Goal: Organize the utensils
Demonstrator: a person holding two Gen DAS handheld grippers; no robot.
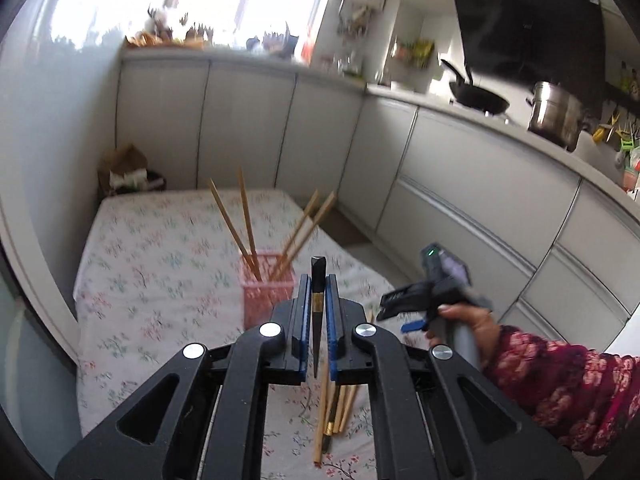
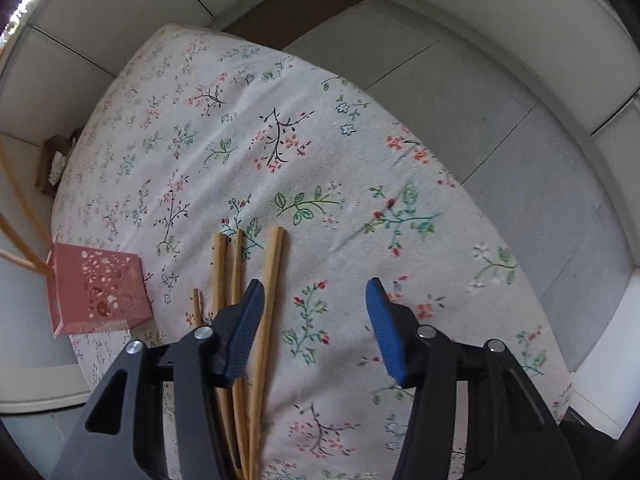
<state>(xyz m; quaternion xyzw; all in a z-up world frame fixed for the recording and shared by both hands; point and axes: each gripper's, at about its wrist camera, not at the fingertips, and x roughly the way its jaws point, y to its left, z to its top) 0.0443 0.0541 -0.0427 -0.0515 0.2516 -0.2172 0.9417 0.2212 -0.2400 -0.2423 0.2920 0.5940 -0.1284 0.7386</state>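
Observation:
My left gripper is shut on a black chopstick with a gold band, held upright above the floral cloth. Just beyond it stands a pink perforated holder with several wooden chopsticks leaning in it. More loose chopsticks lie on the cloth under the left gripper. In the right wrist view my right gripper points down at the cloth, open, pads touching nothing. Its left finger hangs over the loose wooden chopsticks. The pink holder sits to the left.
The floral cloth covers a low table among white cabinets. A hand in a red floral sleeve holds the right gripper. A cardboard box sits on the floor behind. A wok and steel pot stand on the counter.

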